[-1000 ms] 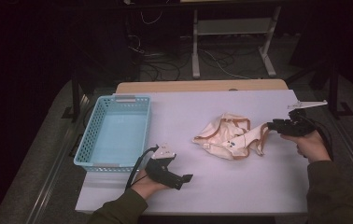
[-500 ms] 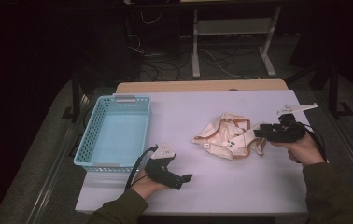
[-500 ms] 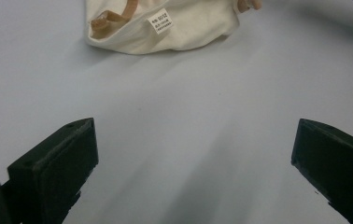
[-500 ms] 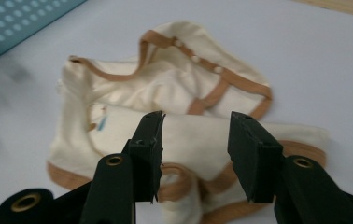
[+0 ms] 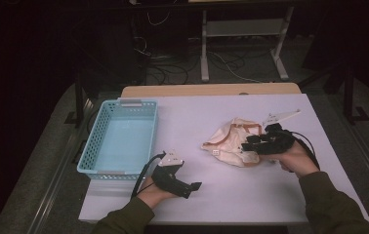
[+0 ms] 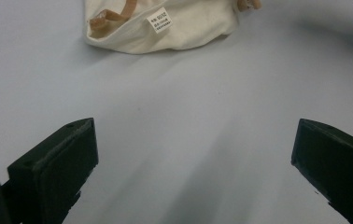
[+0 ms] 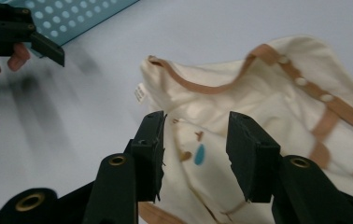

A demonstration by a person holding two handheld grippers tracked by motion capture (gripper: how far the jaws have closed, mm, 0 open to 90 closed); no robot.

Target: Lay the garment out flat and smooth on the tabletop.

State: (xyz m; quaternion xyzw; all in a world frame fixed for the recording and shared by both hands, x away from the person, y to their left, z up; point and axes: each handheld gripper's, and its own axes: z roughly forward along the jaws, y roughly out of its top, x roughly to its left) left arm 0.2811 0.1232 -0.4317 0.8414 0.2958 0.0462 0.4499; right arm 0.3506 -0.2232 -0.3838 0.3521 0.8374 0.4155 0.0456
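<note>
A crumpled cream garment with tan straps (image 5: 229, 141) lies on the white table, right of centre. It also appears at the top of the left gripper view as cream cloth (image 6: 165, 23) with a small label. My right gripper (image 5: 248, 145) hovers at the garment's right edge and points left. Its jaws have just been opening a little. In the right gripper view the garment (image 7: 282, 93) lies beneath the gap of the right gripper (image 7: 195, 126), with nothing pinched. My left gripper (image 5: 192, 188) rests near the front edge, and the left gripper (image 6: 193, 149) stands wide open over bare table.
A light blue perforated basket (image 5: 89, 155) stands at the table's left with nothing in it, just behind my left hand. A corner of the basket (image 7: 86, 14) shows in the right gripper view beside the left gripper (image 7: 25, 35). Bare table (image 5: 231, 200) runs between the hands.
My right hand has slid left across the table, from clear of the garment's right side to over its edge. The left hand and the garment have stayed put.
</note>
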